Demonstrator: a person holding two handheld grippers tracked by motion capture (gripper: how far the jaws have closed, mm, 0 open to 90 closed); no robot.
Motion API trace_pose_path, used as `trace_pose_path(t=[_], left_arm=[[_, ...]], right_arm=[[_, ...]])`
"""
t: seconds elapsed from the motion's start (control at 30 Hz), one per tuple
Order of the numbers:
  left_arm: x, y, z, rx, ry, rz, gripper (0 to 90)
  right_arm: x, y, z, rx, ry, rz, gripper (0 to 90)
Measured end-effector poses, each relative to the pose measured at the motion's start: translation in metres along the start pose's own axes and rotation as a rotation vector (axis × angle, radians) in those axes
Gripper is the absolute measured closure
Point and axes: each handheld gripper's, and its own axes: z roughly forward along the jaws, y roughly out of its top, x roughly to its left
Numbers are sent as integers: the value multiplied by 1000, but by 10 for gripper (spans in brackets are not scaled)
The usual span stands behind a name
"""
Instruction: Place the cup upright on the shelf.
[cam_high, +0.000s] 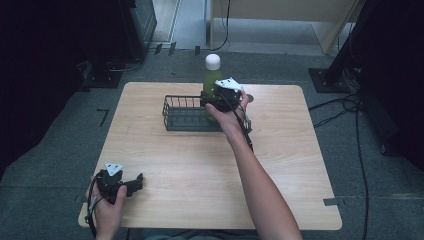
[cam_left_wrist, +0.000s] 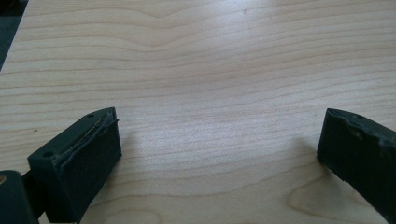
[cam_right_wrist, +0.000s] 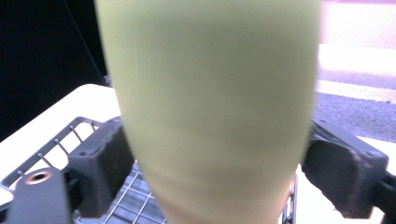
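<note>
A pale green bottle (cam_high: 210, 84) with a white cap stands upright in the right end of a black wire basket (cam_high: 174, 116) on the far half of the wooden table (cam_high: 280, 150). My right gripper (cam_high: 209, 102) reaches around the bottle's lower body from the near side. In the right gripper view the bottle (cam_right_wrist: 210, 93) sits between the two jaws of my right gripper (cam_right_wrist: 215, 163); the pads stand close beside its sides without pressing, and the basket (cam_right_wrist: 60, 144) lies below. My left gripper (cam_high: 138, 182) rests at the near left corner, open and empty (cam_left_wrist: 219, 149).
The table's far edge runs just behind the basket. Beyond it lie grey floor, a pale cabinet (cam_high: 280, 20) and dark equipment stands with cables (cam_high: 345, 105) at both sides. Bare wood lies between the two grippers.
</note>
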Motion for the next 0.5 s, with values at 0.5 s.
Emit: trace_pose_path(t=[0.5], left_arm=[[0, 0, 0, -1, 0, 0, 0]], right_arm=[[-7, 3, -24, 7, 25, 3, 0]])
